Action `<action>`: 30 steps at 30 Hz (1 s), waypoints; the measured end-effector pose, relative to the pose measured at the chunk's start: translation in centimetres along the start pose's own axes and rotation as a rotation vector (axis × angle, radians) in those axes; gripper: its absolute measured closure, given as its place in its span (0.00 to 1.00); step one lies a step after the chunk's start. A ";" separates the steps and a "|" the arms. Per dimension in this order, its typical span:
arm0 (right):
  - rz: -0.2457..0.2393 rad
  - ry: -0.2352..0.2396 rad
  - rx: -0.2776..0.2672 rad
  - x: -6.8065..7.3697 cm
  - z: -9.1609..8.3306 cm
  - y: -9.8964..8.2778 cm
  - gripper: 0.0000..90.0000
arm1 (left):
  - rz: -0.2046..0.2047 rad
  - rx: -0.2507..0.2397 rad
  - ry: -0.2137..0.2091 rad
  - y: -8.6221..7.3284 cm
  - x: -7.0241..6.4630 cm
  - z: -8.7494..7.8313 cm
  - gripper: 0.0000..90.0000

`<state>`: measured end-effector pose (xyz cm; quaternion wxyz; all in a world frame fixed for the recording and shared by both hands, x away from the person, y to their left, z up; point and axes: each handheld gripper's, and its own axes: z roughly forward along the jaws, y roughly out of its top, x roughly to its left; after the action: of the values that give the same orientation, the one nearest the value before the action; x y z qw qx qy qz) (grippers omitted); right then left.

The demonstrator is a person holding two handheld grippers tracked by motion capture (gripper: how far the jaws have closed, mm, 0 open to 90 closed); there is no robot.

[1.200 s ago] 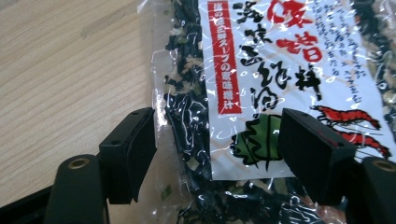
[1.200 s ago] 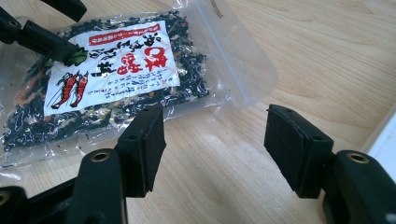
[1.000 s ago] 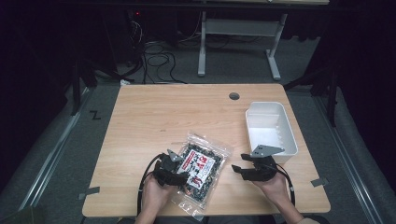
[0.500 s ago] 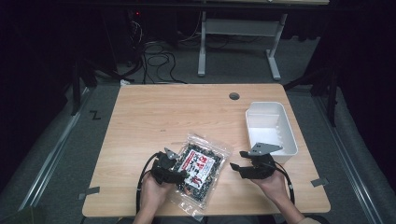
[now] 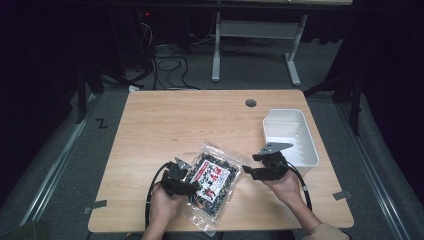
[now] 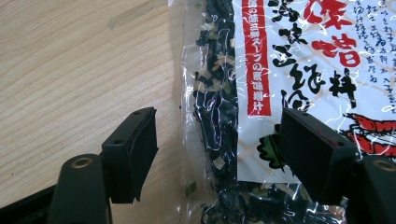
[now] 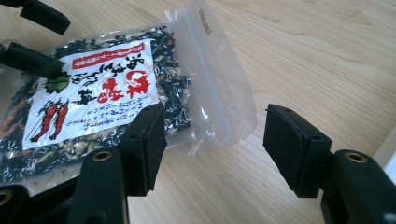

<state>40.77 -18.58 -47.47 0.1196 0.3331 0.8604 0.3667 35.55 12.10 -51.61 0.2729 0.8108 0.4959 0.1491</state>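
1. My left gripper has its jaws spread, straddling the near left edge of the clear bag of dried food; in the left gripper view one jaw stands over bare wood and the other over the bag's white label, and I cannot tell whether either presses on the film.
2. My right gripper has its jaws spread wide with nothing between them; they have just closed a little. It sits just right of the bag, its jaws pointing at the bag's clear zip-seal end.
3. The bag lies flat on the tabletop, near the front edge, tilted, between my two grippers. Its label carries red and black print over dark flakes.
4. My hands come in from the front edge, one behind each gripper, with black cables trailing back from them.
5. Right of the bag, behind the right gripper, stands a white bin near the tabletop's right edge.
6. Beyond the bag, at the far edge, is a round cable hole.
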 end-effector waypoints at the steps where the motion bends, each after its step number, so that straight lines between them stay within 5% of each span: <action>1: -0.002 -0.002 0.007 -0.1 0.2 0.1 0.45 | -0.001 0.000 -0.001 0.0 0.0 0.0 0.32; 30: 0.094 0.004 0.110 -0.9 3.5 1.8 0.60 | -0.012 -0.019 0.059 0.3 0.8 0.3 0.32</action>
<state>43.89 -16.40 -48.69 0.0821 0.3784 0.8629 0.3247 36.24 12.61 -51.69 0.2668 0.8004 0.5072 0.1762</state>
